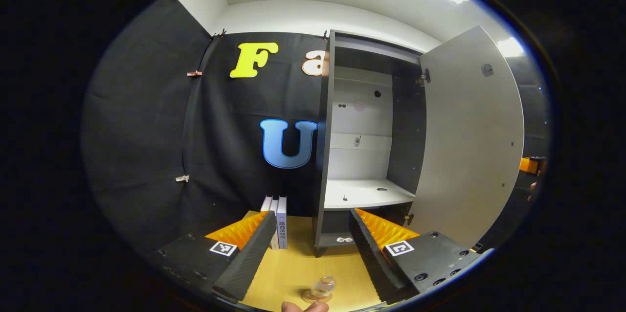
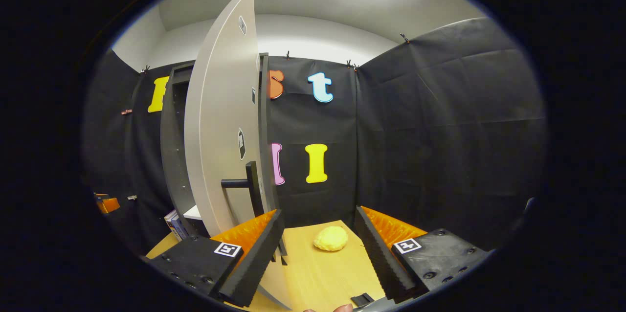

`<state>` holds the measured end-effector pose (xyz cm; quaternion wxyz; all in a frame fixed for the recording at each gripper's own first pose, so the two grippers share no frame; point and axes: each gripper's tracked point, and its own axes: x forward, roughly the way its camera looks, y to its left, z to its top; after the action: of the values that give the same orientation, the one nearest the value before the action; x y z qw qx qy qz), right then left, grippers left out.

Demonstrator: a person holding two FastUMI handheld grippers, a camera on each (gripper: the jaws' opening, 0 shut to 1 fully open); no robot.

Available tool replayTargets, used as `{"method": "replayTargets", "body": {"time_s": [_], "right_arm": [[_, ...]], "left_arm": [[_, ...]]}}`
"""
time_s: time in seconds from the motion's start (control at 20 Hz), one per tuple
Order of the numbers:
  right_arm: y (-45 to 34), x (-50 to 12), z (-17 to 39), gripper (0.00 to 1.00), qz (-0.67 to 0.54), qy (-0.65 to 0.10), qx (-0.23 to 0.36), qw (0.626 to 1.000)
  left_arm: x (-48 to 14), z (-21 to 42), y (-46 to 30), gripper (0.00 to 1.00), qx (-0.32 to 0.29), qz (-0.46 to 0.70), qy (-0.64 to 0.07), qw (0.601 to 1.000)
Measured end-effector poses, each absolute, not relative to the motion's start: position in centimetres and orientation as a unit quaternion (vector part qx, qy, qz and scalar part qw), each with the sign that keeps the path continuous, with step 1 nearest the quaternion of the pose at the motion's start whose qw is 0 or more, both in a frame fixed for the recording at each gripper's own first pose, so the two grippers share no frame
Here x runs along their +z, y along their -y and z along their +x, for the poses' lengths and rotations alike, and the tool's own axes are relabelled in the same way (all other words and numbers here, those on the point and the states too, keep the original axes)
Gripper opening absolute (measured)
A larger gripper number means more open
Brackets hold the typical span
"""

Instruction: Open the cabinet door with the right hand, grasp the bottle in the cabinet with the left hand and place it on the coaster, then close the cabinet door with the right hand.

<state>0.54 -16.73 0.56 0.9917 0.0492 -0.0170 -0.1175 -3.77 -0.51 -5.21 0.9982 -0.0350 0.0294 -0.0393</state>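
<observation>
Left gripper [image 1: 313,246]: jaws spread, empty — clear bottle [image 1: 323,286] stands below on its coaster [image 1: 313,297].
Right gripper [image 2: 318,248]: jaws apart, holding nothing; door handle [image 2: 247,184] just beyond its left finger.
Cabinet door [image 1: 469,141]: swung wide, shelf [image 1: 367,193] bare.
Progress: bottle placed — closing the door looks left.
Materials: ridged foam pads, matte grey panel door, pale wooden table [image 2: 323,273], lumpy yellow sponge [image 2: 331,238].

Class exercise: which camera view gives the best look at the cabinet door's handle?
The right gripper view. There the dark handle juts from the outer face of the open cabinet door, just above the right hand-held gripper. The left gripper view shows the door's plain inner face, with the handle on the far side.
</observation>
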Motion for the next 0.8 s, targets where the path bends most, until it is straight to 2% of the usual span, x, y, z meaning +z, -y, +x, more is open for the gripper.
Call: {"method": "replayTargets", "body": {"time_s": [0.05,0.2,0.45,0.8], "right_arm": [[15.9,0.5,0.5,0.97,0.054,0.016,-0.111,0.992],[14.2,0.5,0.4,0.97,0.058,0.018,-0.101,0.993],[10.7,0.3,0.5,0.97,0.084,0.017,-0.08,0.993],[3.9,-0.2,2.3,0.98,0.112,0.008,-0.009,0.994]], "left_arm": [[-5.0,-3.9,0.4,0.94,-0.037,-0.034,-0.03,0.998],[-4.0,-4.2,0.3,0.92,-0.04,-0.034,-0.021,0.998],[-3.7,-4.4,0.2,0.94,-0.042,-0.033,-0.019,0.998],[-3.8,-4.6,-0.3,0.94,-0.043,-0.036,-0.023,0.998]]}}
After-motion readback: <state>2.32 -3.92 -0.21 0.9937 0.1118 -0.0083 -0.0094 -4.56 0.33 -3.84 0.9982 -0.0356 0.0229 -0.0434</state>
